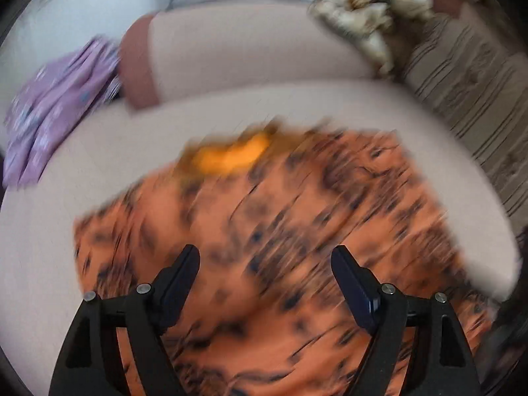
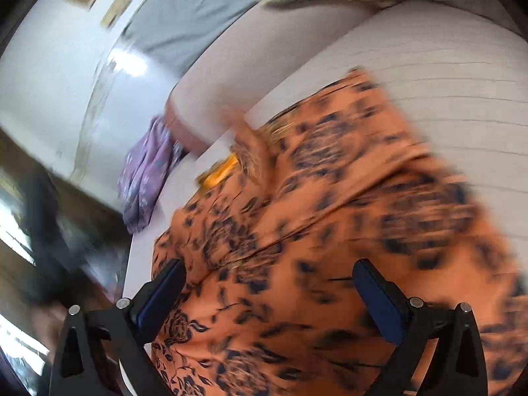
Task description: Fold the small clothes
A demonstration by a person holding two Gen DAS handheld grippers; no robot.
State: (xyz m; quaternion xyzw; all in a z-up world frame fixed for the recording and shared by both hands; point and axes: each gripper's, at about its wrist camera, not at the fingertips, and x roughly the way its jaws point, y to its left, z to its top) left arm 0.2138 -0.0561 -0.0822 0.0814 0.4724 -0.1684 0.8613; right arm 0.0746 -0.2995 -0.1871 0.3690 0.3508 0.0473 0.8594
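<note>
Orange garment with dark floral print: spread on pale pink sofa seat, yellow-orange neck lining showing at its far edge. Left gripper: jaws wide apart above the cloth, nothing between the pads. Right gripper: likewise spread, holding nothing, over the same garment. Purple printed garment: at the sofa's left end. Cream crumpled fabric: on the backrest.

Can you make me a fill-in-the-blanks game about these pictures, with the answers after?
1. The garment spread on the sofa seat is orange with a dark ____ print.
2. The cloth bunched at the seat's far left is ____.
3. Both the left gripper and the right gripper have their jaws ____.

Answers: floral; purple; open
</note>
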